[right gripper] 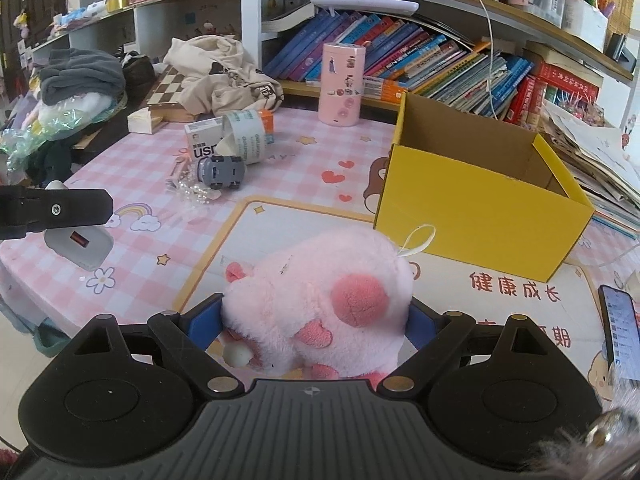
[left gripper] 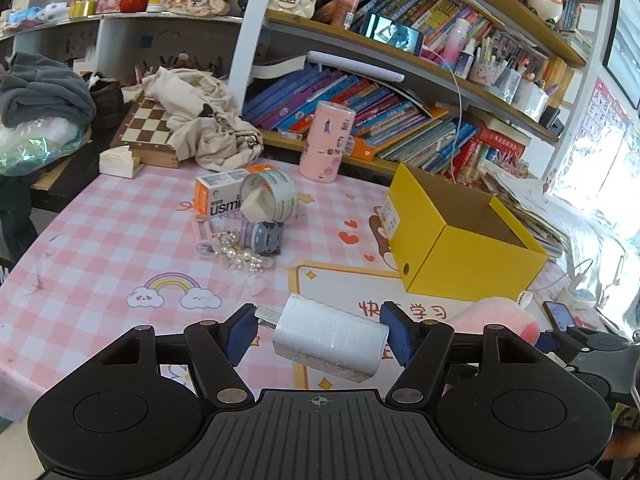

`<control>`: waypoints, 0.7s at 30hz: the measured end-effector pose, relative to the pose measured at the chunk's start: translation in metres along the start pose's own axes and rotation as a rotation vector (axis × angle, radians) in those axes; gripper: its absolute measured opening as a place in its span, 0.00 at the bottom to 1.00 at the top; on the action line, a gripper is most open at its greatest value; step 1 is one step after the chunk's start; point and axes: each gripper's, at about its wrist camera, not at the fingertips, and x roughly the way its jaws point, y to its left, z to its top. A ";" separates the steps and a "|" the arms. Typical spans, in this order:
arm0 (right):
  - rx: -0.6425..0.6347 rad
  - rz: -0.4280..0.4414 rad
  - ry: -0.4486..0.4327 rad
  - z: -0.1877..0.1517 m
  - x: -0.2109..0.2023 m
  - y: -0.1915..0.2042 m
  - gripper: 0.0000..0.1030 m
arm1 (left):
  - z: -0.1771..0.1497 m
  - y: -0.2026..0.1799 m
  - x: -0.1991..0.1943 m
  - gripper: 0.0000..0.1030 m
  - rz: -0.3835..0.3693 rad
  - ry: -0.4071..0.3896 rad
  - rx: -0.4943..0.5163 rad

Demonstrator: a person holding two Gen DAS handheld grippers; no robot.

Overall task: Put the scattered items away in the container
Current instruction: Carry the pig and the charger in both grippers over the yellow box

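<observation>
My left gripper is shut on a white USB charger and holds it above the pink checked tablecloth; the charger also shows in the right wrist view. My right gripper is shut on a pink plush toy, which shows at the right in the left wrist view. The open yellow box stands ahead of both grippers, to the right. An orange-white box, a tape roll, a grey toy car and pearl beads lie in a cluster at the table's middle.
A pink cylinder tin stands by the bookshelf. A chessboard with a beige cloth bag lies at the back left. A phone lies at the right table edge. Stacked papers sit behind the box.
</observation>
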 end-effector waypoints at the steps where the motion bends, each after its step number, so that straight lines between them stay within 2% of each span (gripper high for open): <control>1: 0.001 -0.001 0.000 0.000 0.000 0.000 0.87 | 0.000 0.000 0.001 0.65 -0.001 0.002 0.001; 21: 0.060 -0.073 0.015 -0.007 -0.006 -0.030 0.87 | 0.005 -0.029 0.025 0.65 -0.076 0.038 0.047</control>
